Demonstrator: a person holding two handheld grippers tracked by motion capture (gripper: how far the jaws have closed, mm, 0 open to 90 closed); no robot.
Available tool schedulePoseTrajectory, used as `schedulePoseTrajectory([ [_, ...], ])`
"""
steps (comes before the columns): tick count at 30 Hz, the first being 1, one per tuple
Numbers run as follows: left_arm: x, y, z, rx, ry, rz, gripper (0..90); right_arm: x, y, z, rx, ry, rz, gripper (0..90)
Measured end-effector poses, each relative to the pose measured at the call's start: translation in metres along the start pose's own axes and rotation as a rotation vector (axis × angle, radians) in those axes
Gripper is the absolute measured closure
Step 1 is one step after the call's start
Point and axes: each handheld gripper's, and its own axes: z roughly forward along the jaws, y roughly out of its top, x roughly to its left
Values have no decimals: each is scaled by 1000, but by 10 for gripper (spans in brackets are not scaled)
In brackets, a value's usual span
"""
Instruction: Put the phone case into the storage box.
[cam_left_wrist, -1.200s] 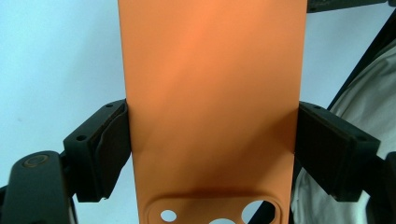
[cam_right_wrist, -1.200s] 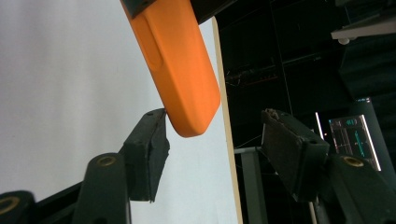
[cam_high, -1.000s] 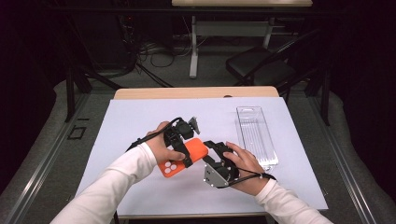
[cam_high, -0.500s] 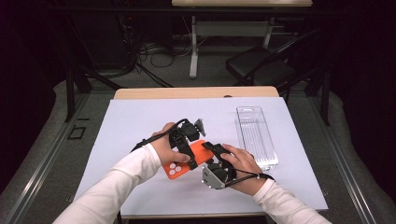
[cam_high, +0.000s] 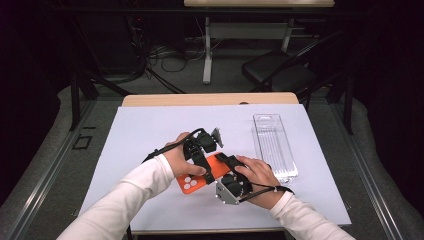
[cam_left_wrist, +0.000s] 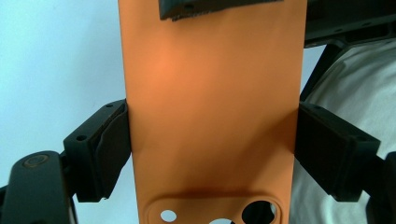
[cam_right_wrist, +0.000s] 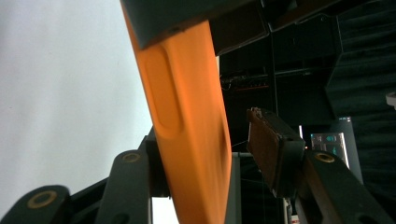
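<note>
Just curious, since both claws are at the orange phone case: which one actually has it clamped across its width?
The left claw: its pads press both long edges of the orange phone case. The right claw has been closing on the case's thin edge, one pad still apart.

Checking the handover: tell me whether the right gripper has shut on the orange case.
Not yet: right gripper closing, one of its fingers apart from orange case.
</note>
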Motion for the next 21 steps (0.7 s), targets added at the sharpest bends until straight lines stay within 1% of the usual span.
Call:
schedulePoseTrajectory([
  [1, 0, 1, 0, -2, -4, -1, 157, 0, 0, 0, 1, -5, -14, 550],
  [3, 1, 1, 1, 3, -4, 0, 157, 0, 0, 0, 3, -8, -15, 566],
  [5, 2, 2, 2, 3, -7, -4, 157, 1, -1, 0, 0, -12, -29, 588],
  [10, 4, 2, 1, 8, -16, -9, 157, 1, 0, 1, 0, -20, -47, 595],
  [13, 5, 3, 1, 6, -20, -9, 157, 2, 0, 1, 3, -29, -80, 614],
  [16, 5, 3, 1, 2, -32, -14, 157, 3, 0, 1, 8, -35, -93, 627],
  [17, 4, 3, 1, -1, -31, -20, 157, 3, 0, 1, 6, -44, -103, 642],
  [18, 5, 3, 1, 3, -27, -14, 157, 3, 0, 1, 6, -44, -103, 642],
  [19, 5, 3, 1, 0, -32, -24, 157, 2, 0, 1, 7, -48, -110, 652],
  [21, 6, 3, 1, 1, -35, -25, 157, 3, 0, 1, 6, -53, -122, 663],
])
